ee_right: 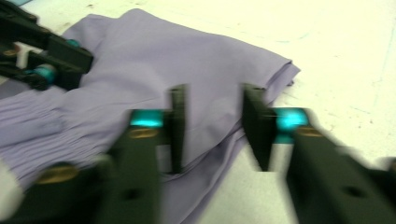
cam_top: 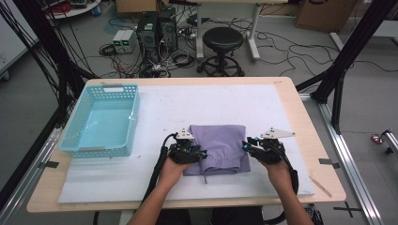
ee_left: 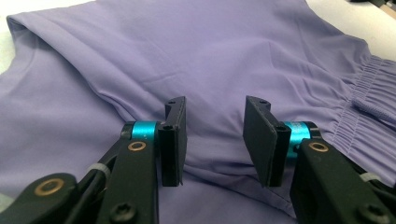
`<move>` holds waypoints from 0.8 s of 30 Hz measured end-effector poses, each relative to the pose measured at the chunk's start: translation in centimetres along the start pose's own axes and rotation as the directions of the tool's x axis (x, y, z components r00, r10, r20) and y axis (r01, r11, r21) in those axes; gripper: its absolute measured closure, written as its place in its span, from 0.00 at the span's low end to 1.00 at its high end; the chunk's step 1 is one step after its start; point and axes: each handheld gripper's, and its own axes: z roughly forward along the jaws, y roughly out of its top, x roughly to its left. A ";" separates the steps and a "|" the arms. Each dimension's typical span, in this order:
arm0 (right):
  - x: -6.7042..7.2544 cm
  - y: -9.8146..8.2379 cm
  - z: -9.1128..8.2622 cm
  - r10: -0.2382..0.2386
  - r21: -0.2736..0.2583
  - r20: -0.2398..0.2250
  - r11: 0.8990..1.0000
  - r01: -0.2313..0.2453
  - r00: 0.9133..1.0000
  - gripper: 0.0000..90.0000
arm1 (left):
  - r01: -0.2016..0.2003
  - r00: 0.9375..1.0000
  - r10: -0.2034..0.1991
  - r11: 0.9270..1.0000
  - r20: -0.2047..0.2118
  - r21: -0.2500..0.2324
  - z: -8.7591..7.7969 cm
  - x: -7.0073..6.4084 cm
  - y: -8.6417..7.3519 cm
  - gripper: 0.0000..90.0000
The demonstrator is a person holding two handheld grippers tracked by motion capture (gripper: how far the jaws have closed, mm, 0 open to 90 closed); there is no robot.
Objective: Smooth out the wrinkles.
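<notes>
Item: folded purple shorts (cam_top: 218, 147), lying flat on the white mat (cam_top: 187, 101) near the table's front edge, long axis running front to back, waistband nearest the person. Left gripper (cam_top: 199, 153) at its left edge and right gripper (cam_top: 247, 146) at its right edge, about equally near, each with jaws apart over the cloth, nothing pinched. Blue basket (cam_top: 82, 151) stands well apart to the left.

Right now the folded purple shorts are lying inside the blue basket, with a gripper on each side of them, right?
Not quite. The folded purple shorts lie on the white mat, to the right of the blue basket, which holds nothing. The high view shows it. The left gripper and right gripper are indeed at either side of them.
</notes>
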 end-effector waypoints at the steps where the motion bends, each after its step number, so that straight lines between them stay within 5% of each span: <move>1: -0.1 0.2 0.3 0.000 0.015 0.000 1.000 0.000 1.000 0.87 | 0.008 1.000 -0.008 1.000 0.001 -0.010 0.0 0.0 -0.1 0.66; 5: -0.2 0.7 2.3 -0.049 0.079 0.017 0.996 0.048 0.999 0.90 | 0.017 1.000 -0.017 1.000 0.003 -0.022 0.0 0.0 -0.3 0.66; 10: -1.0 0.5 4.2 -0.054 0.168 0.051 0.985 0.044 0.997 0.84 | 0.027 1.000 -0.027 0.999 0.003 -0.017 -0.1 0.1 -0.3 0.67; 14: -1.7 0.3 3.5 -0.026 0.164 0.046 0.986 0.018 0.999 0.81 | 0.061 0.998 -0.060 0.998 0.018 -0.027 -0.3 0.8 0.1 0.68; 18: -2.2 1.4 2.7 0.005 0.060 0.031 0.998 -0.007 0.999 0.79 | 0.070 0.998 -0.069 0.994 0.009 -0.086 -0.7 2.1 1.8 0.68; 24: -2.8 3.6 5.2 -0.027 0.069 0.032 0.997 0.024 0.999 0.74 | 0.044 0.996 -0.054 0.991 -0.073 -0.129 0.6 4.6 4.1 0.78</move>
